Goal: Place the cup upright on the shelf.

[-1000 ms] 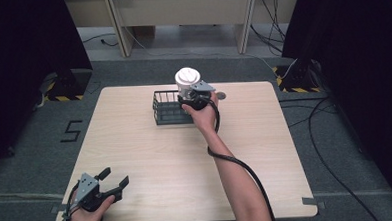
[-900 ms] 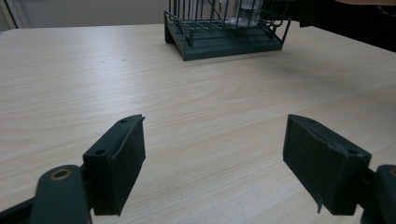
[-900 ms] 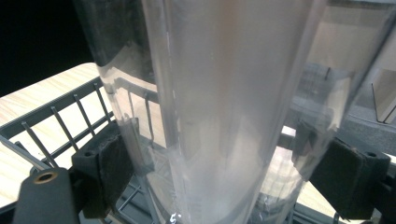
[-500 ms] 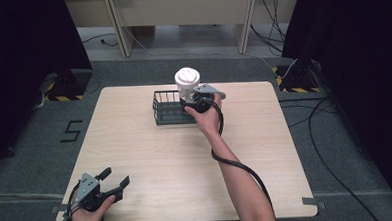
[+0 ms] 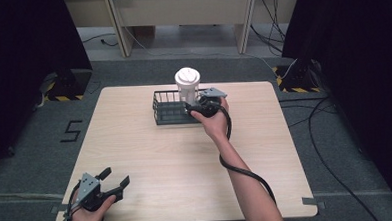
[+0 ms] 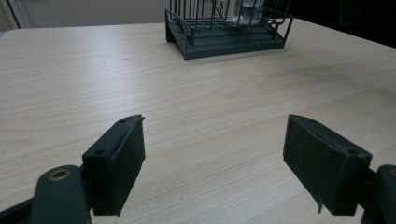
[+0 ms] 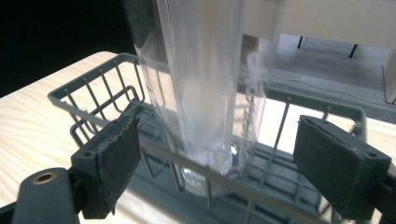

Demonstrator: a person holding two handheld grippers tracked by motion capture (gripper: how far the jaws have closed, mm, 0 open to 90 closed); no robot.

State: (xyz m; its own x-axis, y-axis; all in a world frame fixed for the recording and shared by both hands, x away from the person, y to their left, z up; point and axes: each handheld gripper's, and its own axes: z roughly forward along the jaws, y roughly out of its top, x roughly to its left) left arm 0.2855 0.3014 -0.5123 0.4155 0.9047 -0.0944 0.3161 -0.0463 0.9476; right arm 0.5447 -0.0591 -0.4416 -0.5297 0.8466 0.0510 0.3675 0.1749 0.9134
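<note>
- Light wood-grain rectangular table [image 5: 151, 157] on grey carpet floor [image 5: 30, 147]; a black mark shaped like the numeral "5" [image 5: 71, 131] on the floor at 9 o'clock of the table.
- Dark grey wire rack basket [image 5: 168, 107] sits on the table toward its 12 o'clock edge, about mid-width.
- Clear plastic tumbler with white domed lid [image 5: 187, 83] stands upright inside the basket, at the basket's 3 o'clock end; the lid rises well above the rim.
- Right gripper view: tumbler wall [image 7: 205, 70] transparent with whitish haze; its base rests on the basket floor behind the near wire rim [image 7: 140, 140]. Faint embossed marking on the tumbler side, not readable.
- Black two-jaw right gripper [image 5: 198, 108], held in the person's right hand [image 5: 215, 122], at the basket's 3 o'clock end, just beside the tumbler. Jaws spread wide, one either side of the tumbler's lower part, pads [image 7: 122, 156] apart from it; gripping nothing.
- Black cable [image 5: 247, 176] loops from the right gripper along the forearm.
- Black two-jaw left gripper [image 5: 116, 181] with grey plate, in the left hand [image 5: 88, 218], at the table's 7 o'clock corner, well apart from the basket. Jaws wide apart, bare table between pads [image 6: 123, 161]; holds nothing.
- Left gripper view: basket [image 6: 224, 35] far off at 12 o'clock.
- No brand or label text legible.
</note>
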